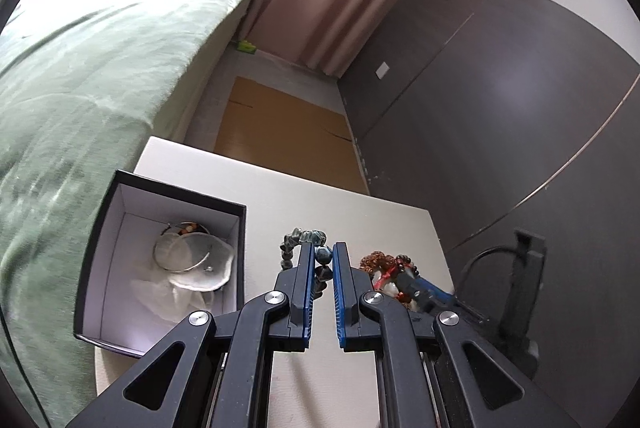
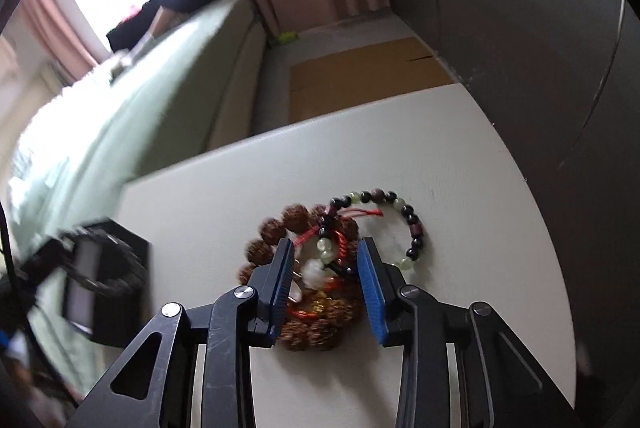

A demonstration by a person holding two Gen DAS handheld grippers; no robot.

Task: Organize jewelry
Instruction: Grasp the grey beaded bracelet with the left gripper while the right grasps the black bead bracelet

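The left gripper (image 1: 323,258), black with blue ribbed pads, was pinched on a bracelet of grey-blue faceted stone beads (image 1: 308,248), one bead caught between the pad tips and the rest of the loop curling away to the left. The right gripper (image 2: 325,248), of the same make, pointed steeply down at the white tabletop (image 2: 460,163) with its jaws partly spread, straddling a heap of bracelets; whether the pads pressed on anything could not be told.

Largest first: a bed under a green cover (image 1: 100,59) ran along the table's left side. The table ended in a straight far edge beyond the jewellery, with floor and a flat brown cardboard sheet (image 1: 280,131) past it. A black open-topped box with white lining (image 1: 120,260) stood on the table just left of the held bracelet, so the left hand was the nearer one to it. Inside lay a thin silver bangle (image 1: 182,252) on white wrapping.

Between the right jaws sat a bracelet of large rough brown seed beads (image 2: 272,228), tangled with red cord (image 2: 340,240). A loop of dark and pale green round beads (image 2: 400,211) extended up and to the right. Bare tabletop lay open on that side.
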